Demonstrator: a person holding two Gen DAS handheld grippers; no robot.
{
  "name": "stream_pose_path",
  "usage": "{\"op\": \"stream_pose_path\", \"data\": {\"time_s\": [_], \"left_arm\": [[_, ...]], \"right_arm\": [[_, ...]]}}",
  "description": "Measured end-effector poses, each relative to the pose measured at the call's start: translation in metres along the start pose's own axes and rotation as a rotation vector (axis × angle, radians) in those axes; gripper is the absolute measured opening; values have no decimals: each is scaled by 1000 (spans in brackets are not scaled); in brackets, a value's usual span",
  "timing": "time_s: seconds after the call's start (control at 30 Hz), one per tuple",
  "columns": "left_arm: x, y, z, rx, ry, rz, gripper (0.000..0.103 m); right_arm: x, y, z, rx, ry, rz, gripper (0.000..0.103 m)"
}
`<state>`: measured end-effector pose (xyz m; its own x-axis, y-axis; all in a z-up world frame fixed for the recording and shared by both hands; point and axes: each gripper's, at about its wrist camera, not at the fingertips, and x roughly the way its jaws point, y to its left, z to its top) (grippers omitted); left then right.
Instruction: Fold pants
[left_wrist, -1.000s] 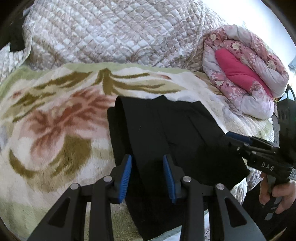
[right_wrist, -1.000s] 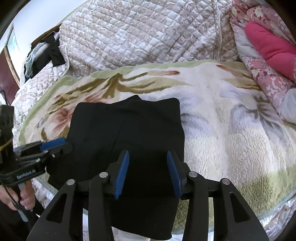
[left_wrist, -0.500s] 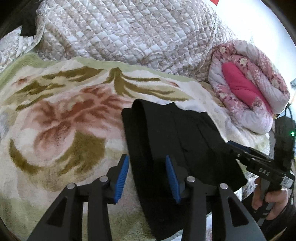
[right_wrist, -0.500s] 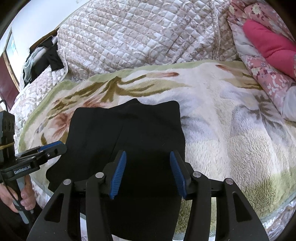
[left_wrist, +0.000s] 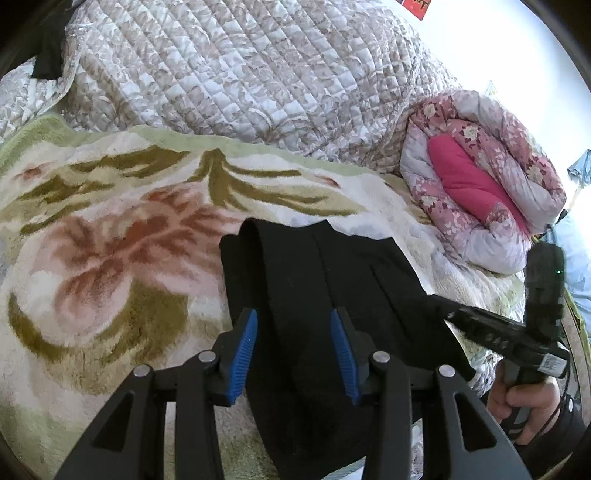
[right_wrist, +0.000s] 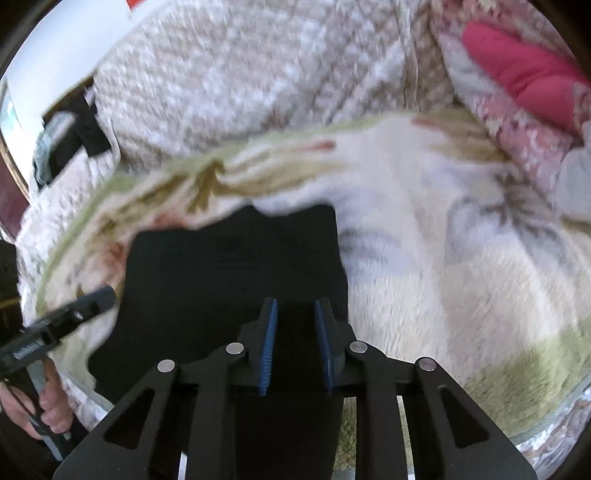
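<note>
The black pants (left_wrist: 321, 295) lie folded on a floral fleece blanket (left_wrist: 110, 251), near its front edge. My left gripper (left_wrist: 293, 343) is open and empty, hovering over the near left part of the pants. In the right wrist view, which is blurred by motion, the pants (right_wrist: 221, 273) show as a dark rectangle. My right gripper (right_wrist: 293, 343) hangs over their near right part with its jaws partly closed and a gap between the pads. I cannot tell whether it touches the cloth. The right gripper also shows in the left wrist view (left_wrist: 476, 325), and the left in the right wrist view (right_wrist: 66, 317).
A quilted beige bedspread (left_wrist: 240, 70) is heaped behind the blanket. A rolled pink floral quilt (left_wrist: 480, 177) lies at the right. Dark clothes (right_wrist: 70, 140) hang at the far left. The bed's front edge runs just under both grippers.
My right gripper's jaws have narrowed from wide open to a small gap, and it is moving fast. My left gripper has shifted slightly and stays open.
</note>
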<state>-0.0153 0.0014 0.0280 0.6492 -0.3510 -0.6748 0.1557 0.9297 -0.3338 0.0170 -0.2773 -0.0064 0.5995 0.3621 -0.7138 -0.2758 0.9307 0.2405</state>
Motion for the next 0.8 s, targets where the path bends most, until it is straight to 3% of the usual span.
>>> {"op": "stream_pose_path", "data": {"time_s": [0.13,0.8], "left_arm": [[9,-3,-7,18,38,28,44],[5,1,-10,6,29,62,44]], "right_arm": [[-8,-1,1,13,-41,23,20],[-15,7,-2,-13,-57,45,21]]}}
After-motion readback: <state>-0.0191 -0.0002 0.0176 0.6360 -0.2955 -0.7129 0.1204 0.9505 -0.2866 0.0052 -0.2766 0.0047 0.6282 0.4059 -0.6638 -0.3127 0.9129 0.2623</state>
